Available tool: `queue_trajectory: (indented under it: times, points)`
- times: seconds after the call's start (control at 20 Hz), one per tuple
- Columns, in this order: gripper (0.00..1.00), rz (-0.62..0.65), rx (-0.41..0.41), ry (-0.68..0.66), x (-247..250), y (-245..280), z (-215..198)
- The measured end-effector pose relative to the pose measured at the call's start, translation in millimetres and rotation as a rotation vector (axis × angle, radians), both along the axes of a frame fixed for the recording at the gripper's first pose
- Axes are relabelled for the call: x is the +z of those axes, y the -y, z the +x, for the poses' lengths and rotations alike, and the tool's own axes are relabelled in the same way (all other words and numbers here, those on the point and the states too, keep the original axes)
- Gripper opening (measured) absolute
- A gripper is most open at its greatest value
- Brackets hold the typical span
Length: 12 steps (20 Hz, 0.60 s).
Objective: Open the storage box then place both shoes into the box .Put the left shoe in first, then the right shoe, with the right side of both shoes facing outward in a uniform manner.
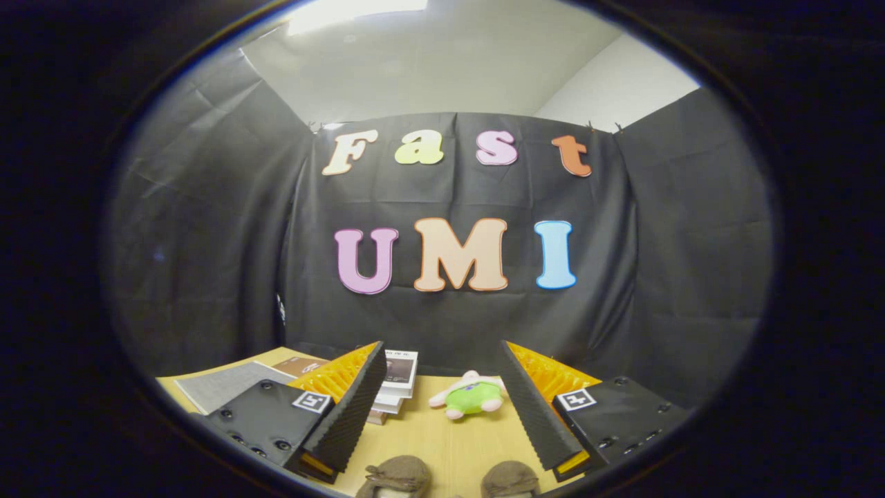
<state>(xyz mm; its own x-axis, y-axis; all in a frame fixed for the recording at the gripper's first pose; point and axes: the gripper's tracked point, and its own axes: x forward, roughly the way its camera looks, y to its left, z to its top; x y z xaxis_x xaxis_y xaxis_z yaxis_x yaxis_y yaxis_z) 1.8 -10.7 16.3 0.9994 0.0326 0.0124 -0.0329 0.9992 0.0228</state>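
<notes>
I'm holding my gripper (442,408) level above the wooden table (442,443), pointing straight at the black cloth wall (449,318) of the booth, with pale ceiling (429,69) showing over it. My fingers are standing wide apart, gripping nothing, with bare tabletop showing in the gap between them. Each finger body is carrying a small square black-and-white marker (311,401), a coded pattern rather than words.

Looking for writing: beyond my left finger a stack of booklets (397,380) is lying on the table, the top one dark-covered with some small pale print that is too small for me to make out. Left of that a grey sheet (225,384) is lying flat, with a brown card (297,364) partly tucked behind my left finger; any print on it is too small to tell.

Between my fingers and further ahead, a small plush toy (471,398), green-bodied with pink limbs and a pale head, is lying on the table near the wall.

The shoes are right below me: two brown fuzzy shoe tops are peeking up, the left shoe (395,476) just under my left fingertip and the right shoe (510,478) beside it, near my right fingertip. I'm not touching either one.
</notes>
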Motion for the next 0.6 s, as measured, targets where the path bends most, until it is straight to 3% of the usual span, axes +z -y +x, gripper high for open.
queue_trajectory:
  times: [0.35, 0.6]
  points:
    - [1.00, 0.029, 0.024, -0.029, -8.5, -0.4, -1.4]
    - [1.00, 0.078, 0.109, -0.081, -28.3, -30.9, -3.9]
